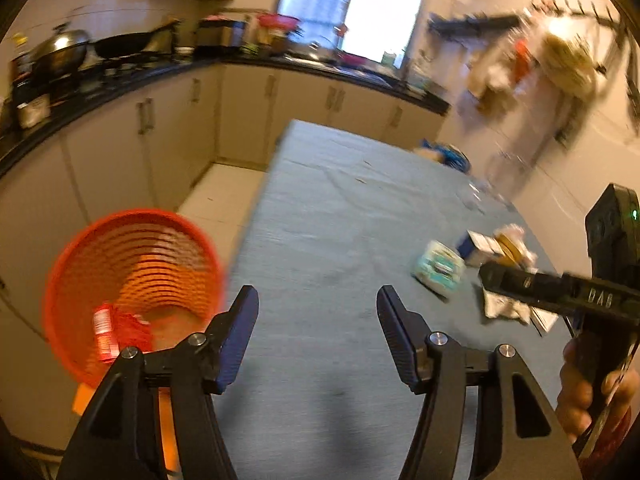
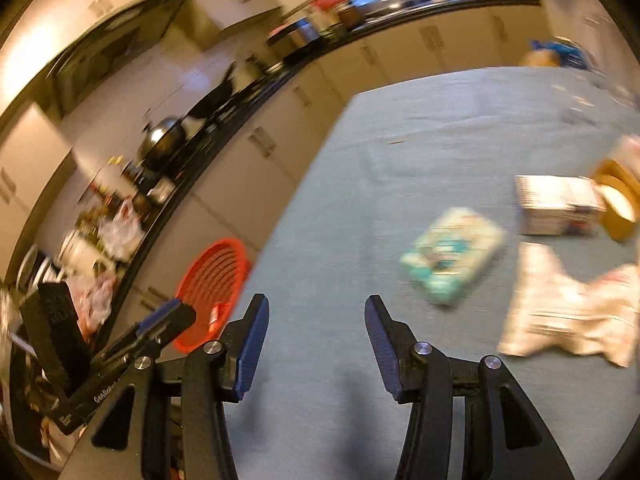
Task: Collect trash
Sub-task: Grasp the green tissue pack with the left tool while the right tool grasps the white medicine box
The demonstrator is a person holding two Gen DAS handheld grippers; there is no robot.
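Observation:
Over the blue-grey tablecloth (image 1: pixel 320 208) my left gripper (image 1: pixel 318 292) stands open with nothing between its fingers. An orange mesh basket (image 1: pixel 132 272) sits below the table's left edge with a red wrapper (image 1: pixel 106 334) in it. My right gripper (image 2: pixel 316 304) is open too and holds nothing. Ahead and to its right lie a teal packet (image 2: pixel 452 254), a white box (image 2: pixel 556 204), a crumpled white paper (image 2: pixel 572 308) and a yellow-brown roll (image 2: pixel 618 200). In the left wrist view the packet (image 1: pixel 438 270) lies to the right, beside the right gripper's dark finger.
A black kitchen counter (image 1: pixel 120 80) with a wok, a pan and jars runs along the left and back walls over cream cabinets. Something blue (image 1: pixel 452 156) lies at the table's far right corner. A hand (image 1: pixel 580 392) holds the right gripper's handle. White tiled floor lies between table and cabinets.

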